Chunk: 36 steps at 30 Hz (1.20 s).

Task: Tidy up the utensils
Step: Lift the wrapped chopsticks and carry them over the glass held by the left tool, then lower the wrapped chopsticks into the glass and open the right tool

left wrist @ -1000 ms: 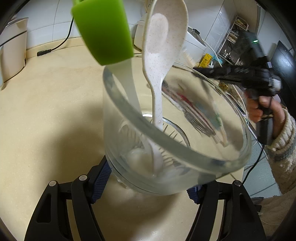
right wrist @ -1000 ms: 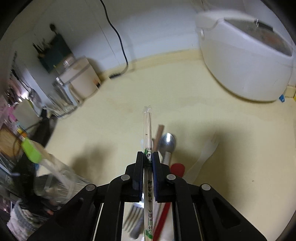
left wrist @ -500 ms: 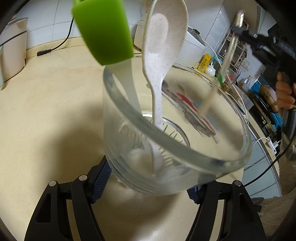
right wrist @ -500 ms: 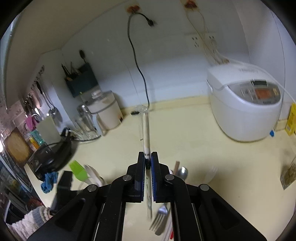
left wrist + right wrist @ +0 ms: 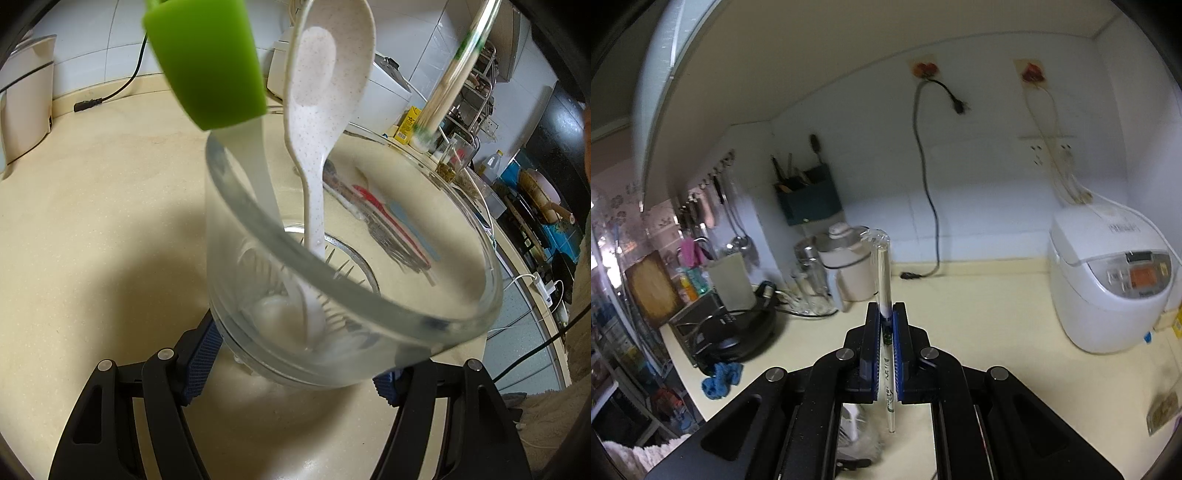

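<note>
Right wrist: wrapped chopsticks (image 5: 885,295) pinched upright between right gripper (image 5: 885,317) fingers (image 5: 871,332).

left hand-held gripper (image 5: 295,354): jaws spread wide, gripping | right hand-held gripper (image 5: 885,317): jaws clamped, level

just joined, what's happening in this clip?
A person is sorting utensils into a glass jar. The left claw grips the jar near its base; a green spatula and a speckled spoon already stand in it. The right claw is shut on wrapped chopsticks, held above the jar's rim, not yet in. More utensils lie on the counter behind.
</note>
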Each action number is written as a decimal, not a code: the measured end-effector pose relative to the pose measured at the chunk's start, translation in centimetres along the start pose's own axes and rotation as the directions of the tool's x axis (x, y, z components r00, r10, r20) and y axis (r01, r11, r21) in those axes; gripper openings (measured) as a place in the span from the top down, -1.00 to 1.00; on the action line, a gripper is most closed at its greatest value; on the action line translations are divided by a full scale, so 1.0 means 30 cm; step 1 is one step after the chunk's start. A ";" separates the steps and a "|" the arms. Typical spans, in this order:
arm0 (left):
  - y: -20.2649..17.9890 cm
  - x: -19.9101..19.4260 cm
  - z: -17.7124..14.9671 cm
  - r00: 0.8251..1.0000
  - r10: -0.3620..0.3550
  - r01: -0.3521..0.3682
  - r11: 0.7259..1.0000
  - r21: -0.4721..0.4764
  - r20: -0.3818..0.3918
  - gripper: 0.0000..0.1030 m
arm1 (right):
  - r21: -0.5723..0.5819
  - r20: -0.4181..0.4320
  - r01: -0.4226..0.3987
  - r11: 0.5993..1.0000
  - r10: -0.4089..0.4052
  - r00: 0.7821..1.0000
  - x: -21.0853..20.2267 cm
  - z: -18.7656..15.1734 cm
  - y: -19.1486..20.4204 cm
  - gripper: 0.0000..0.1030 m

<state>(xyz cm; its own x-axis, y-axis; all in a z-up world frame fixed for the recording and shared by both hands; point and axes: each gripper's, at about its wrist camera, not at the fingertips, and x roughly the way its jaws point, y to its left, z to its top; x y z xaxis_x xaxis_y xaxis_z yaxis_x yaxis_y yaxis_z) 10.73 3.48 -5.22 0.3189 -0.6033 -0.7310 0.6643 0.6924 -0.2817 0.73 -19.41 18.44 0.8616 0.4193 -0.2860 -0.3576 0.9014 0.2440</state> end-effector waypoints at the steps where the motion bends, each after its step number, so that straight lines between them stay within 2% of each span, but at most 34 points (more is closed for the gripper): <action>1: -0.001 0.001 0.000 1.000 0.000 0.000 1.000 0.000 0.000 -0.44 | -0.009 0.006 -0.008 1.000 0.008 1.000 -0.003 0.009 0.014 0.88; 8: -0.001 0.001 0.000 1.000 0.000 0.000 1.000 0.000 0.000 -0.44 | 0.002 -0.012 -0.120 0.993 0.120 0.993 0.011 0.023 0.068 0.88; 16: -0.001 0.001 0.000 1.000 0.000 0.000 1.000 0.000 0.000 -0.44 | -0.001 -0.088 -0.160 0.987 0.159 0.983 0.087 -0.033 0.106 0.88; 36: 0.000 0.000 0.000 1.000 0.000 0.000 1.000 0.000 0.000 -0.44 | -0.048 -0.214 -0.143 0.989 0.130 0.968 0.166 -0.110 0.139 0.88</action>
<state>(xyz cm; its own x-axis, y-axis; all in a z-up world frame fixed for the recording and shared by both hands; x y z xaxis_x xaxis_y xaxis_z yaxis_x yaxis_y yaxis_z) 10.73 3.48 -5.22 0.3193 -0.6032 -0.7309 0.6642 0.6925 -0.2814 2.33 -13.21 14.99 0.7110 0.5458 -0.4434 -0.4941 0.8364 0.2373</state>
